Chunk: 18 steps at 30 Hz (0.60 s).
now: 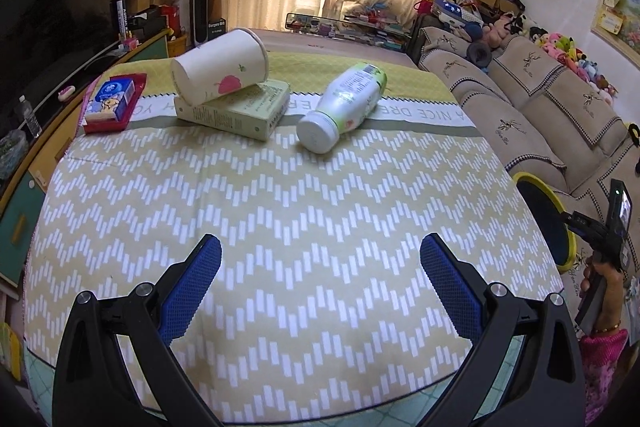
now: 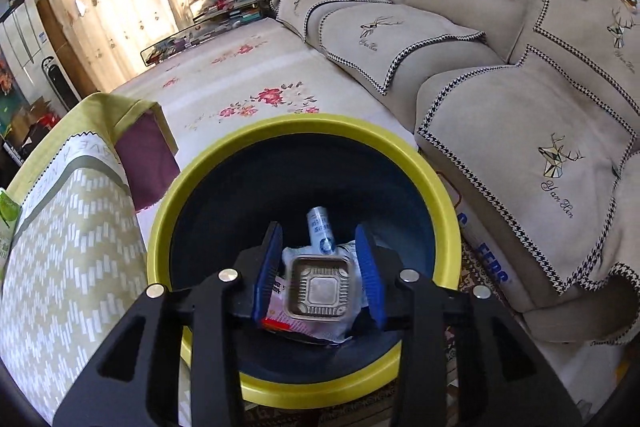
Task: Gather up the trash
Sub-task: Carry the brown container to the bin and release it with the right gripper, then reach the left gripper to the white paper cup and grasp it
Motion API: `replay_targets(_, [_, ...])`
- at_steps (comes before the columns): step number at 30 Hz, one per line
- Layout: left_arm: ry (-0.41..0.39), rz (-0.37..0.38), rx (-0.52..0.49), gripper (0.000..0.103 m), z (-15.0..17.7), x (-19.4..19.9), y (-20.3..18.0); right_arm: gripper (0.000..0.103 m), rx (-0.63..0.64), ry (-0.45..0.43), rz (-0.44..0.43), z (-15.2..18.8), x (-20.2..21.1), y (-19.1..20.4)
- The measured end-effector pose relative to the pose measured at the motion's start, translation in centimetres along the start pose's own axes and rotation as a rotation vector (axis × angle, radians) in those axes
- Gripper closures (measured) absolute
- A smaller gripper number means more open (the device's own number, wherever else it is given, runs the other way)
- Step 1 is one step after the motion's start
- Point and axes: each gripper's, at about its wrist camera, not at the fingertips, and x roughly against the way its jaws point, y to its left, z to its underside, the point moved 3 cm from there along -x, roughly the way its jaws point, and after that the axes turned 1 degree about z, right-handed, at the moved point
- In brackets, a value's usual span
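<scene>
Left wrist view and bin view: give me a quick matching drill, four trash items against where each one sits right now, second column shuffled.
Items:
1. paper cup
2. white bottle
3. blue packet
4. foil tray

Places:
A. inside the yellow-rimmed bin
B. lying on its side on the tablecloth, cap toward the camera
C. in the red tray at the table's left edge
D. tipped over, resting on the green box

Pairs: 1-D, 2-B, 3-C, 4-A
</scene>
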Motion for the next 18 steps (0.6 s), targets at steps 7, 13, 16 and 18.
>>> replay_targets(7, [-0.047, -0.045, -0.016, 0.005, -3.3, -0.5, 3.1, 0.062, -0.009, 0.003, -0.027, 0.1, 0.0, 0.6])
replay_targets(13, [-0.056, -0.015, -0.037, 0.005, -7.2, -2.2, 6.3, 0.059, 0.017, 0.004, -0.061, 0.1, 0.3, 2.5])
replay_targets(16, [-0.070, -0.025, -0.094, 0.005, -9.4, -3.2, 7.0, 0.058, 0.026, 0.003, -0.072, 0.2, 0.4, 3.5])
replay_targets(18, [-0.078, -0.016, -0.135, 0.005, -10.7, -3.9, 7.4, 0.058, 0.034, 0.005, -0.073, 0.2, 0.4, 4.0])
